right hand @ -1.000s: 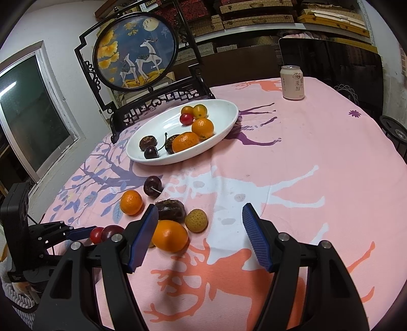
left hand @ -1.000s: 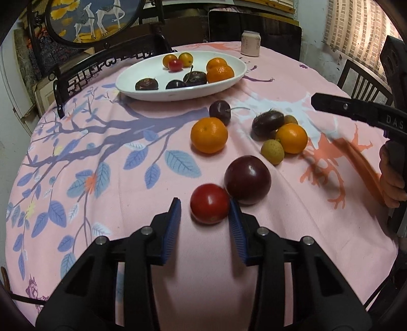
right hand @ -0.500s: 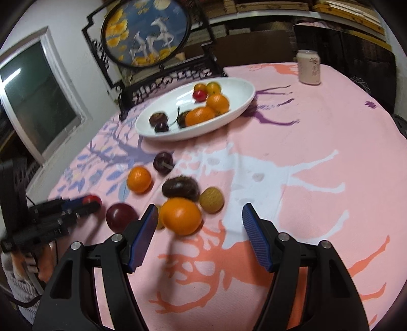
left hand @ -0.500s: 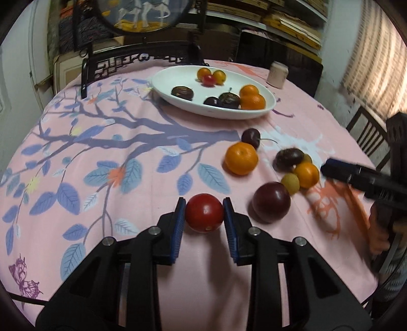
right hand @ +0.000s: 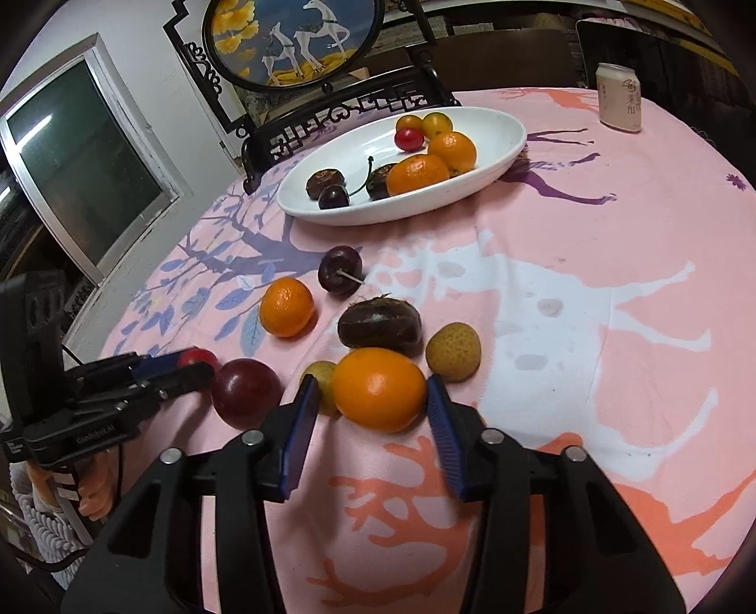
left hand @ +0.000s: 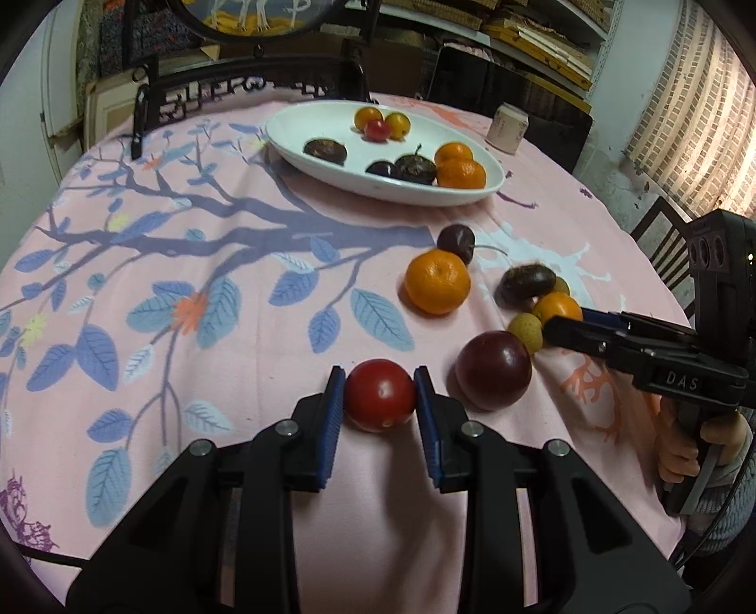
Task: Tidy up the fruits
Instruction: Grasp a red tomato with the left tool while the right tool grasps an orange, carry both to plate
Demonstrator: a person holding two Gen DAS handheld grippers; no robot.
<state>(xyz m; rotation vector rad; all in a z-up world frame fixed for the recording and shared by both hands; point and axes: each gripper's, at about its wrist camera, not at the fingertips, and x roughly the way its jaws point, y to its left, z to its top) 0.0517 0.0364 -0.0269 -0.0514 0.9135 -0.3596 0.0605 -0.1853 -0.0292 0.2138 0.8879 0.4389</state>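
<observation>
My left gripper (left hand: pixel 379 405) is shut on a red tomato (left hand: pixel 379 395) held low over the pink tablecloth; it also shows in the right wrist view (right hand: pixel 196 357). My right gripper (right hand: pixel 373 420) is open, with its pads on either side of an orange (right hand: pixel 379 388) that lies on the cloth, small gaps showing. Loose on the cloth are a dark plum (left hand: pixel 493 376), a mandarin (left hand: pixel 437 282), a cherry (left hand: pixel 456 238), a brown fruit (right hand: pixel 379 326) and two yellow-green fruits (right hand: pixel 453 351). The white oval dish (left hand: pixel 330 165) holds several fruits.
A drink can (right hand: pixel 619 97) stands at the table's far right. A dark carved chair and a round painted screen (right hand: pixel 288 38) stand behind the dish. Another chair (left hand: pixel 661 241) is at the table's right edge. The left gripper's handle (right hand: pixel 56 406) is at the left.
My left gripper closed on the red tomato. My right gripper moved forward until its open pads flank the orange, and they have narrowed.
</observation>
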